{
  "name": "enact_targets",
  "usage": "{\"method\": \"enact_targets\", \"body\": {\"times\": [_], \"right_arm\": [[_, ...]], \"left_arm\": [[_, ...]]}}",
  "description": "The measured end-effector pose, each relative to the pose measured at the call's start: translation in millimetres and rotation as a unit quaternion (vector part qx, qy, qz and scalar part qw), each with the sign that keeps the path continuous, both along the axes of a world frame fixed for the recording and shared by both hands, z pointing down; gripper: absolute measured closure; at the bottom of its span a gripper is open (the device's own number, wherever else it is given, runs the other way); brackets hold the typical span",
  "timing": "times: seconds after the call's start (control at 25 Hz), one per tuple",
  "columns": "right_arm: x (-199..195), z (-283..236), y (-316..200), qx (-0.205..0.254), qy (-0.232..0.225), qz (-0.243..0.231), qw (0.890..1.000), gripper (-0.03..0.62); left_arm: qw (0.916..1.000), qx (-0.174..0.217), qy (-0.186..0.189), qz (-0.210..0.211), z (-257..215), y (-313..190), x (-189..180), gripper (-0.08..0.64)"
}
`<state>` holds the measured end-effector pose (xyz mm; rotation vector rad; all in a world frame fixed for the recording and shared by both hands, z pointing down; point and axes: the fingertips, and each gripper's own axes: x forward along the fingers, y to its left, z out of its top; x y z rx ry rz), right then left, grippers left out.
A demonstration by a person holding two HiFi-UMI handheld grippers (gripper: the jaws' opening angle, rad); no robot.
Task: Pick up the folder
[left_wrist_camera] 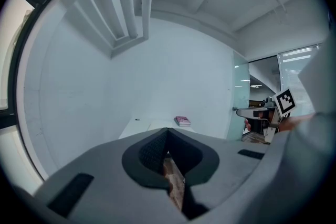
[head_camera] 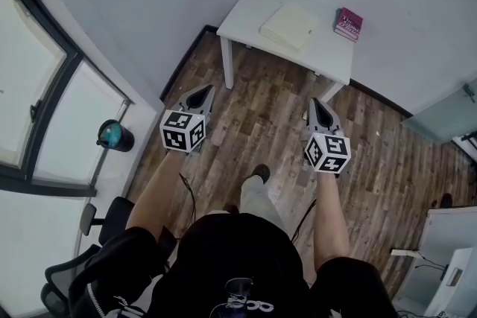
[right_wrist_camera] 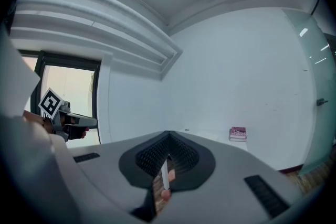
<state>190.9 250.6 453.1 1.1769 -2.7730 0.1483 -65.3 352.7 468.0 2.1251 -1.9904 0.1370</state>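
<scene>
Bright, even daylight — fisheye-warped, dark-vignetted edges

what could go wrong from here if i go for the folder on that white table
1. The folder lies flat on the table, and both the left gripper and right gripper are shut. Unless one opens first, it will likely just shove the folder along.
2. The pink book sits close beside the folder, so a reach from the right may knock it.

White table: folder, pink book
</scene>
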Motion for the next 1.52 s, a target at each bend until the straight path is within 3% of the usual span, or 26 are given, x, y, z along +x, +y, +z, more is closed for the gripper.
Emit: {"method": "enact_targets", "body": {"times": [0.56, 1.52], "right_arm": [[-15, -9, -125, -0.013, -0.016, 0.011, 1.000, 0.571], [-29, 7, -244, -0.028, -0.007, -0.028, 0.999, 0.571]], "left_arm": [[0.9998, -0.006, -0.012, 0.015, -17, -127, -12, 0.541], [0.9999, -0.016, -0.007, -0.002, -13, -246, -14, 0.541]]}}
